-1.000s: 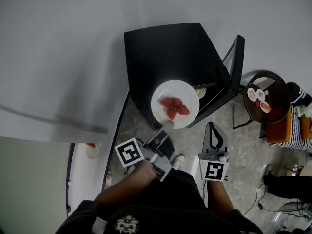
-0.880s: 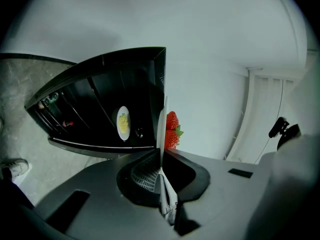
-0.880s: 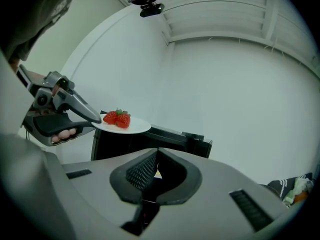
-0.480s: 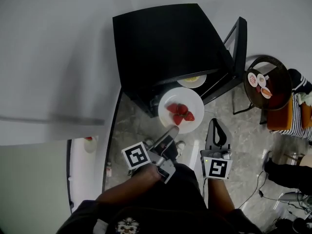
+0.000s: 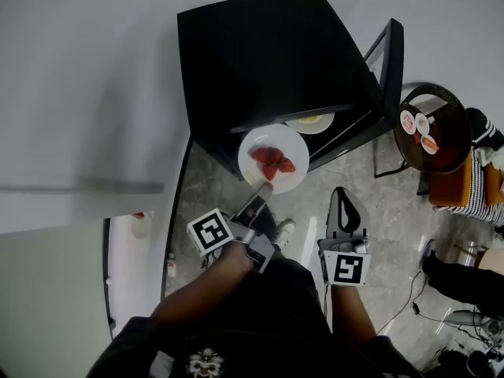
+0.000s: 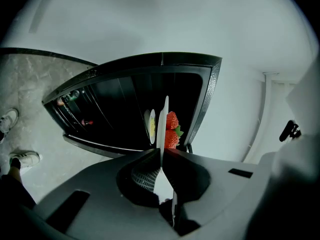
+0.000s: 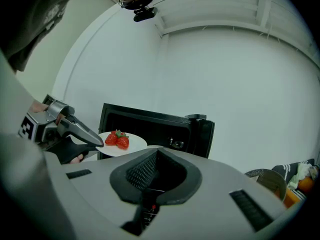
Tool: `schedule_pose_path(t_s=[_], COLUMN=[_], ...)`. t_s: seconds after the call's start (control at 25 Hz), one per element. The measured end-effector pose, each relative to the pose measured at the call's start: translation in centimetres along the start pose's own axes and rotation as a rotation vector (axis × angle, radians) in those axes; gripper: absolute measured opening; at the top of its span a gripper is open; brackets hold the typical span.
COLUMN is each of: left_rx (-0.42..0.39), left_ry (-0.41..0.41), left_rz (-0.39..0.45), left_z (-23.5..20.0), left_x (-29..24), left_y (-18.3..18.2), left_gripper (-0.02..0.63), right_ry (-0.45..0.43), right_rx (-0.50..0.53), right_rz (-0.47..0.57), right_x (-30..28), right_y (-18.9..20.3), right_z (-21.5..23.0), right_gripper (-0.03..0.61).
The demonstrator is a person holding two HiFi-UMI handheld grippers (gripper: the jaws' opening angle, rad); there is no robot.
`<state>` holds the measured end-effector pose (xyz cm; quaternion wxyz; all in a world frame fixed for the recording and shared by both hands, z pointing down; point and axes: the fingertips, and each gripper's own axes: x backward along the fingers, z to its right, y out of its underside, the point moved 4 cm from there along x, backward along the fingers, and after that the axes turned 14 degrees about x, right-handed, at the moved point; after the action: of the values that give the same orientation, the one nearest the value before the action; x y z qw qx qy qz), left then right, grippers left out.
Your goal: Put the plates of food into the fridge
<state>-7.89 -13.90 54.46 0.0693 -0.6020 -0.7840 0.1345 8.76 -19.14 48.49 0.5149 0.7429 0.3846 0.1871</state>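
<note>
A black mini fridge [image 5: 268, 61] stands on the floor with its door [image 5: 386, 69] swung open to the right. My left gripper [image 5: 262, 194] is shut on the near rim of a white plate [image 5: 260, 172] carrying strawberries [image 5: 272, 161], held level just in front of the fridge opening. In the left gripper view the plate [image 6: 163, 119] shows edge-on between the jaws, with the strawberries [image 6: 172, 130] to its right. A second plate with yellow food [image 5: 312, 121] lies inside the fridge. My right gripper [image 5: 346, 199] hangs lower right, shut and empty.
A round dark table [image 5: 441, 160] with several small dishes [image 5: 417, 128] stands right of the fridge door, beside an orange seat [image 5: 472, 195]. A white wall runs behind the fridge. Cables lie on the marble floor [image 5: 394, 235] at the lower right.
The plate of strawberries has shifted a little left with my left gripper and sits nearer the fridge front. The right gripper has hardly moved.
</note>
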Motion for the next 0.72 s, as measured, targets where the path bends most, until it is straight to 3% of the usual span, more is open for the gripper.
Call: schedule_pose_path(t_s=[0.48, 0.72], left_rx=[-0.008, 0.005], left_ry=[0.027, 0.001], left_rz=[0.156, 0.232], left_z=[-1.2, -2.5], left_x=[-2.4, -3.9], left_y=[-5.1, -6.8], left_gripper=[0.031, 0.031], right_ry=[-0.104, -0.15], right_rx=[-0.007, -0.019], right_rz=[0.024, 0.041], right_x=[-1.6, -2.9], right_y=[0.0, -0.4], right_z=[-1.3, -1.6], right_gripper=[0.025, 0.025])
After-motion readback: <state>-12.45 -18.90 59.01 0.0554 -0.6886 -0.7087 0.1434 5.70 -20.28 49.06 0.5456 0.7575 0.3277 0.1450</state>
